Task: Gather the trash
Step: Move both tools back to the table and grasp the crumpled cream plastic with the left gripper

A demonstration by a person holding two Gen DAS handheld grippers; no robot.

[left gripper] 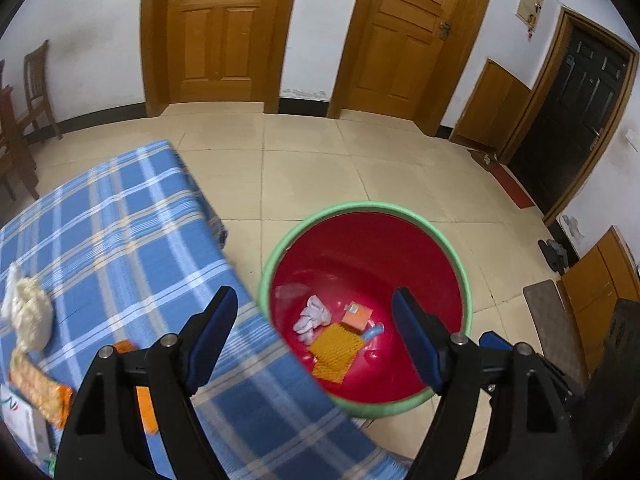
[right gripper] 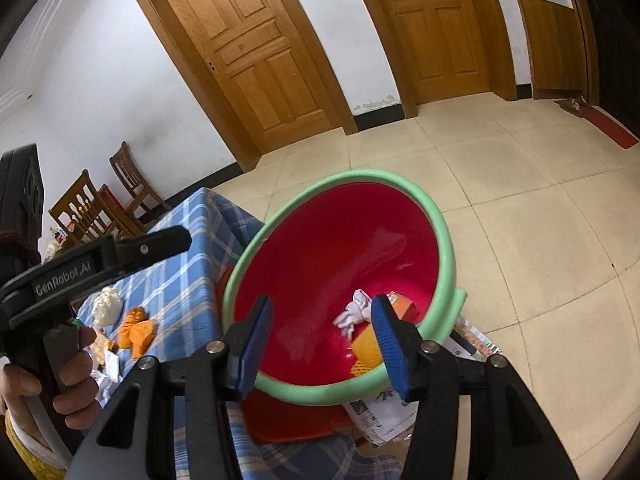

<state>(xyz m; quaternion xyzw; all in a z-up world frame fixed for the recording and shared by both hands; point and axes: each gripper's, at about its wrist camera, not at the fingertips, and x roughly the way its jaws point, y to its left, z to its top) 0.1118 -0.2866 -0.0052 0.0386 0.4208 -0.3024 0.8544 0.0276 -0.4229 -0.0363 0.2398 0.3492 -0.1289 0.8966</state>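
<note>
A red bin with a green rim (left gripper: 464,280) stands beside the table with the blue plaid cloth (left gripper: 120,240). In the bin lie a crumpled white tissue (left gripper: 314,318), an orange box (left gripper: 356,316) and a yellow mesh wrapper (left gripper: 334,350). My left gripper (left gripper: 315,296) is open and empty, over the table edge and the bin's mouth. My right gripper (right gripper: 322,320) is open above the near part of the bin rim (right gripper: 320,392), and nothing is pinched between its pads. On the cloth lie a pale filled bag (left gripper: 28,312), an orange snack wrapper (left gripper: 40,388) and an orange scrap (right gripper: 136,332).
A hand (right gripper: 68,364) holds the left gripper's handle at the left of the right wrist view. Printed paper (right gripper: 380,412) lies under the bin's near side. Wooden chairs (right gripper: 100,208) stand beyond the table. Two wooden doors (left gripper: 220,32) and a tiled floor (left gripper: 320,168) lie behind.
</note>
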